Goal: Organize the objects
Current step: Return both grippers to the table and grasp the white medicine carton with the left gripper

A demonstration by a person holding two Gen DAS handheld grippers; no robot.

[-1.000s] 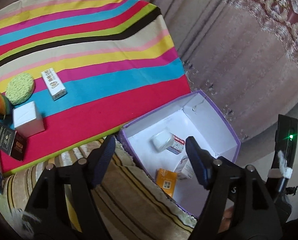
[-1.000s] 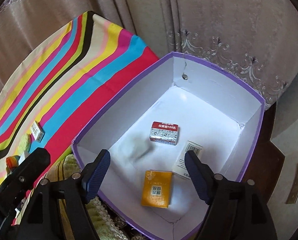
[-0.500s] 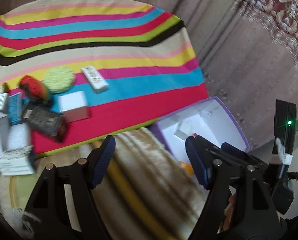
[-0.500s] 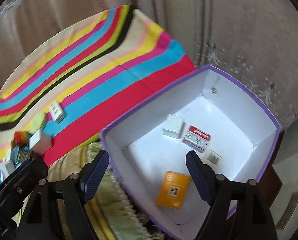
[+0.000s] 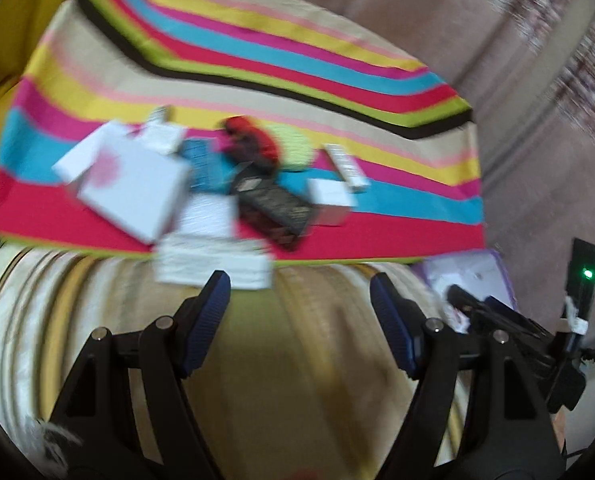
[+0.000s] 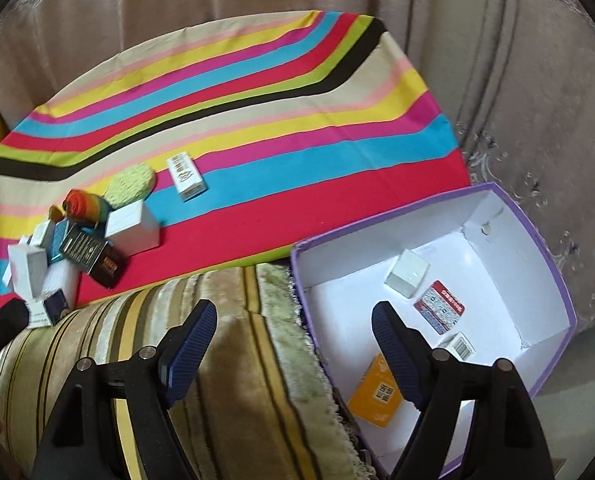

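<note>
Both the left hand-held gripper (image 5: 299, 300) and the right hand-held gripper (image 6: 295, 330) are held spread and empty; small boxes (image 6: 77, 252) are piled on the striped cloth (image 6: 257, 128), beside the purple box (image 6: 537, 240).

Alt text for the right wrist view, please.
The open, empty right gripper hangs over a striped plush cushion, beside a purple-rimmed white cardboard box holding an orange packet, a red-labelled packet, a white cube and a barcoded carton. Small boxes cluster on the rainbow-striped cloth.
</note>
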